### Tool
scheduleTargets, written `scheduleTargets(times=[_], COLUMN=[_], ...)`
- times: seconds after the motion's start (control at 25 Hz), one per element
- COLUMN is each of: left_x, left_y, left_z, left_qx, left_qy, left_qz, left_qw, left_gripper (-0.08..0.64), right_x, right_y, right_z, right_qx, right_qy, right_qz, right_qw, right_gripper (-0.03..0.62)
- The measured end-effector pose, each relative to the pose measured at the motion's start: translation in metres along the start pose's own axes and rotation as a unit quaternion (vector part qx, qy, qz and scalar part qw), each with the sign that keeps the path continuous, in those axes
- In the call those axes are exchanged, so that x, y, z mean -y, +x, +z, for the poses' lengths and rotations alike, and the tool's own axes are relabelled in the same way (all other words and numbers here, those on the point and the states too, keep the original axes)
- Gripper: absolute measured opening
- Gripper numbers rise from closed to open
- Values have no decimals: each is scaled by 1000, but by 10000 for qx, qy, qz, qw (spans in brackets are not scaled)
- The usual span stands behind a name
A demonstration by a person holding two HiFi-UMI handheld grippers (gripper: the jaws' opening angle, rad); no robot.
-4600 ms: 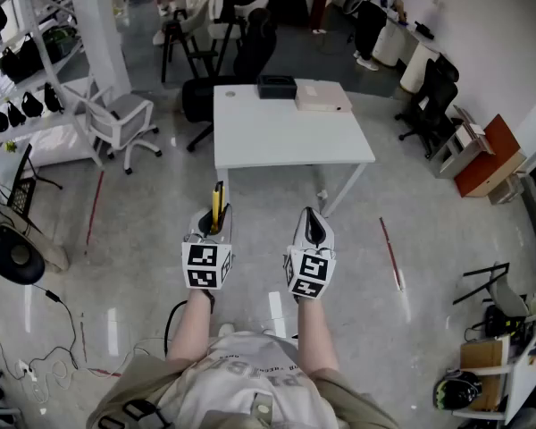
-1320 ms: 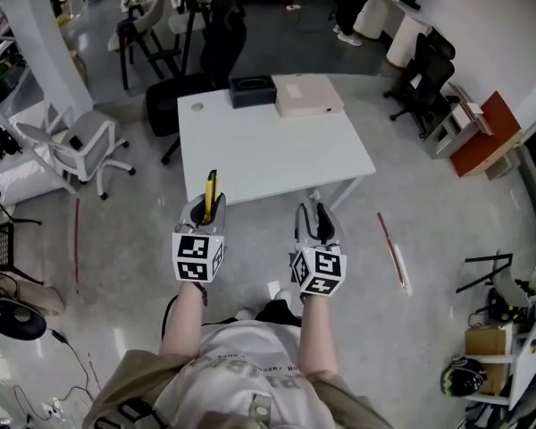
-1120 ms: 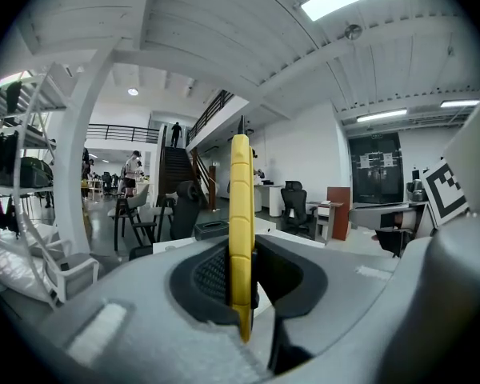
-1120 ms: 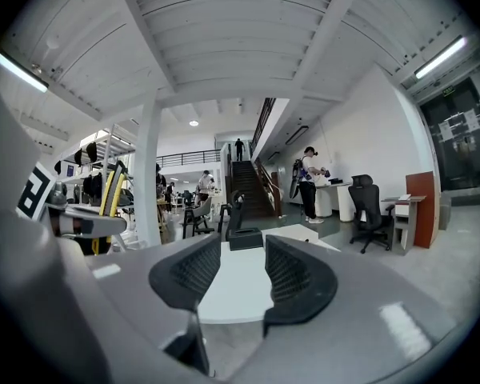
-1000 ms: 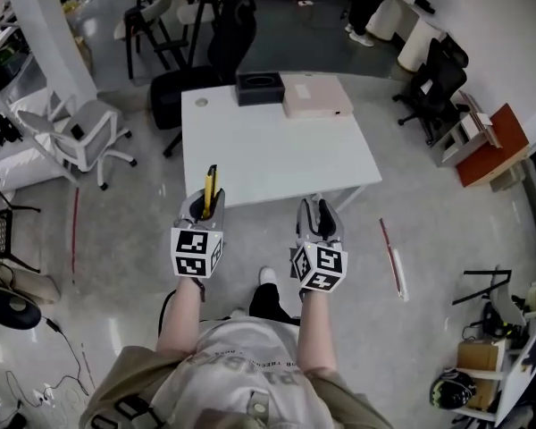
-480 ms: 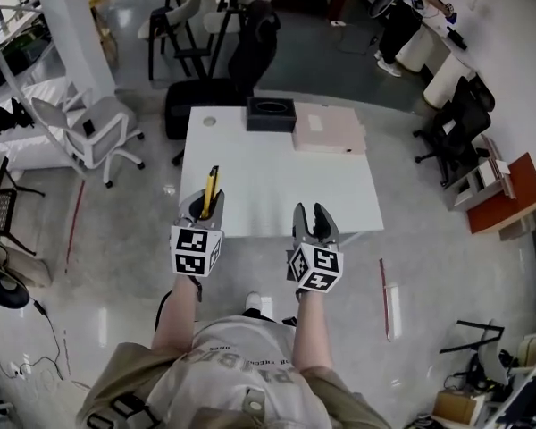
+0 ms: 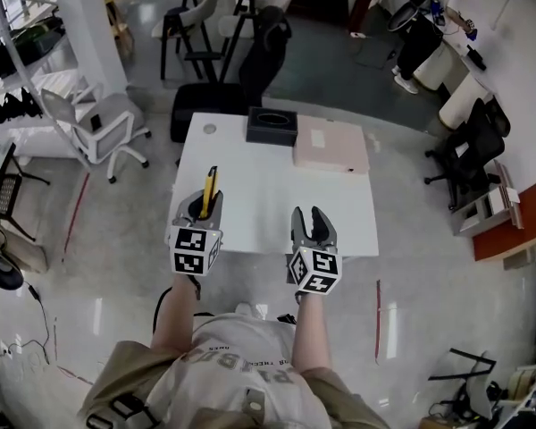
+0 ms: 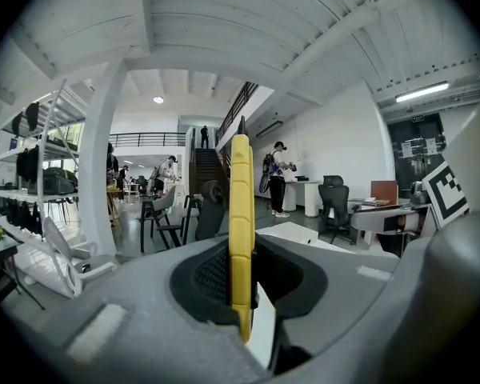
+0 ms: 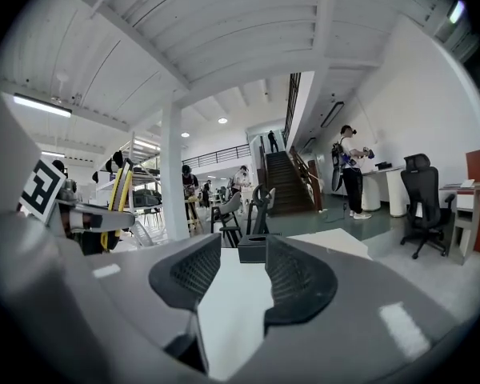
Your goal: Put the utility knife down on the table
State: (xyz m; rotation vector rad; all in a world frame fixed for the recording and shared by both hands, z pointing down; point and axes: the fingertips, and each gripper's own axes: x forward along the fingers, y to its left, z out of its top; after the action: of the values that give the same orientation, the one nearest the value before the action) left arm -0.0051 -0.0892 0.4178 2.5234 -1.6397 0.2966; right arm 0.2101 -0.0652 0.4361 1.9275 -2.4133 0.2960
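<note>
My left tool [image 7: 204, 206] is closed narrowly on the utility knife [image 7: 212, 184]. Its pads press on the flat sides of the yellow body near the butt end, and the rest of the handle juts out toward 12 o'clock, over the near left corner of the white tabletop [image 7: 277, 190]. My right tool [image 7: 314, 224] is at 3 o'clock from the left, with its jaws apart and nothing between them; the tabletop edge lies just beyond it. A black box [image 7: 272, 125] and a pink flat box [image 7: 330, 145] sit at the far, 12 o'clock end, well apart from the bare stretch in front of me. I judge the knife light and rigid, with a smooth plastic shell that could slip or pivot in a loose pinch. A hold across the broad sides near the middle would suit it best. The dark tip I take for the blade end, so I would keep that clear of the pads and lay the knife down flat on its side.
</note>
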Motion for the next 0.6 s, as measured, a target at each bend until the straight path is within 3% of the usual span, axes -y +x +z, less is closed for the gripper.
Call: scheduleTargets(times=[0.6], left_x=[6], left_y=[5], left_z=[-30], left_qx=[-332], left_qy=[-62], left_qz=[236], left_qw=[9992], left_gripper=[51], right_x=[16], right_y=[14], right_z=[-24], right_qx=[-245], right_qy=[71], right_qz=[298], right_qw=[9992], right_gripper=[156])
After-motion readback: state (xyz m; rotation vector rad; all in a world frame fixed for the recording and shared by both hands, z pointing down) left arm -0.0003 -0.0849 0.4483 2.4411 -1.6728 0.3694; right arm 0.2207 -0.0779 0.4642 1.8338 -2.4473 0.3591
